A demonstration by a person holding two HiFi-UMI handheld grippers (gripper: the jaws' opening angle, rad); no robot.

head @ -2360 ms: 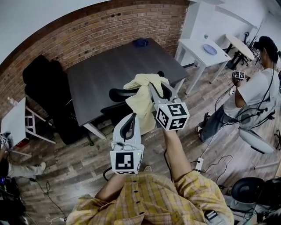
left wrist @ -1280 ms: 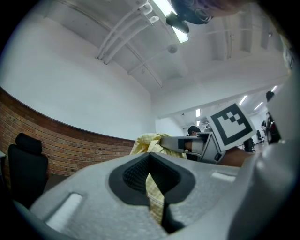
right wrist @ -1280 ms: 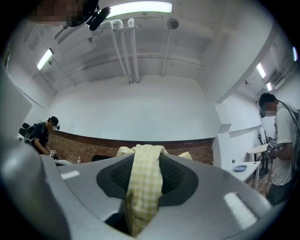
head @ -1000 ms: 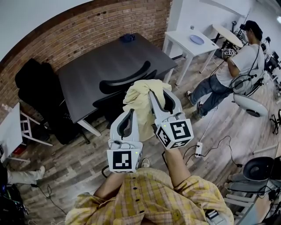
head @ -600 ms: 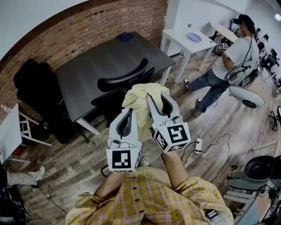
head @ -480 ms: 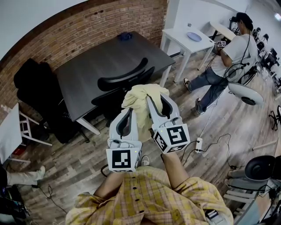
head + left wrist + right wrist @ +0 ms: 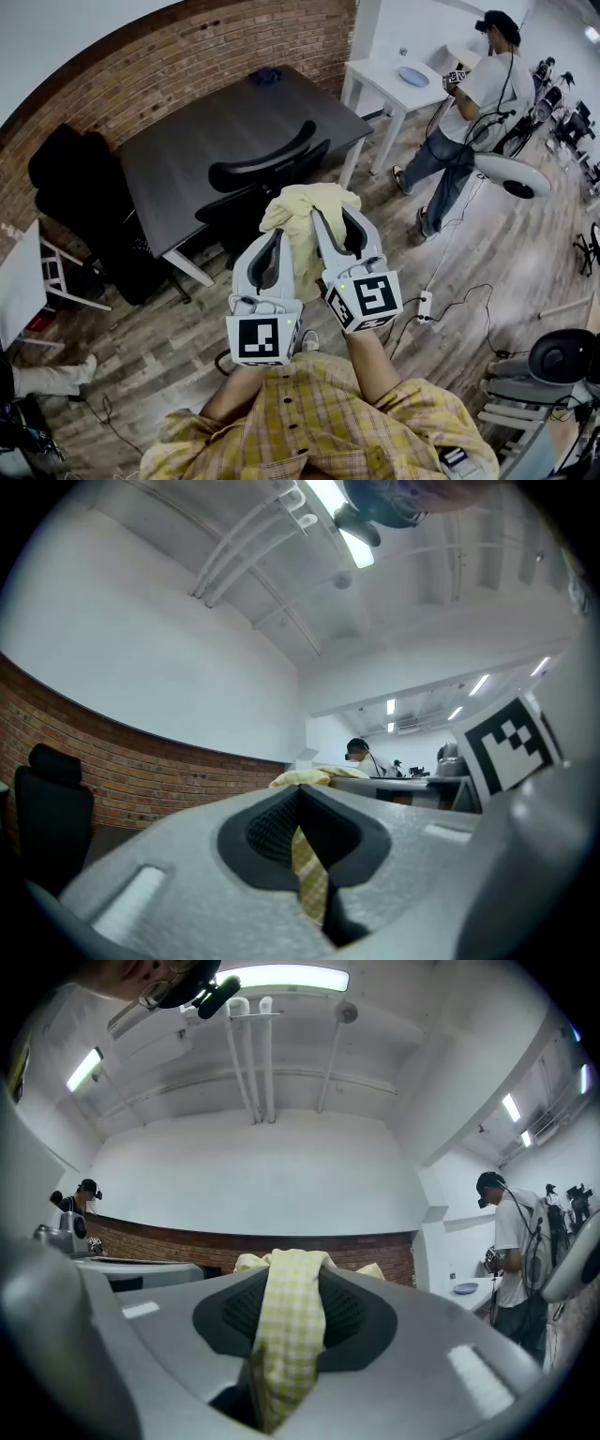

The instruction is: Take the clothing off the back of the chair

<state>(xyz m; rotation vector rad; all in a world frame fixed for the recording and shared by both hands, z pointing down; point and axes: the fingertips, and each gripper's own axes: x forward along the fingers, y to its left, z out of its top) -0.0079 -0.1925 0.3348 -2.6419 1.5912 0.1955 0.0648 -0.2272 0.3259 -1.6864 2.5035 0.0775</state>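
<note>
Dark table (image 7: 187, 155) is standing against the far brick wall (image 7: 187, 66), with a small blue thing (image 7: 265, 75) lying at its far end. White table (image 7: 380, 84) is sitting just right of it, carrying a blue plate (image 7: 412, 76). Wood plank floor (image 7: 497, 253) is carrying both tables. A black chair (image 7: 267, 169) is standing at the dark table's near edge, and a white power strip (image 7: 424, 306) is lying at near right.

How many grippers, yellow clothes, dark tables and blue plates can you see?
grippers: 2 (left gripper, right gripper)
yellow clothing: 1
dark table: 1
blue plate: 1
total: 5
</note>
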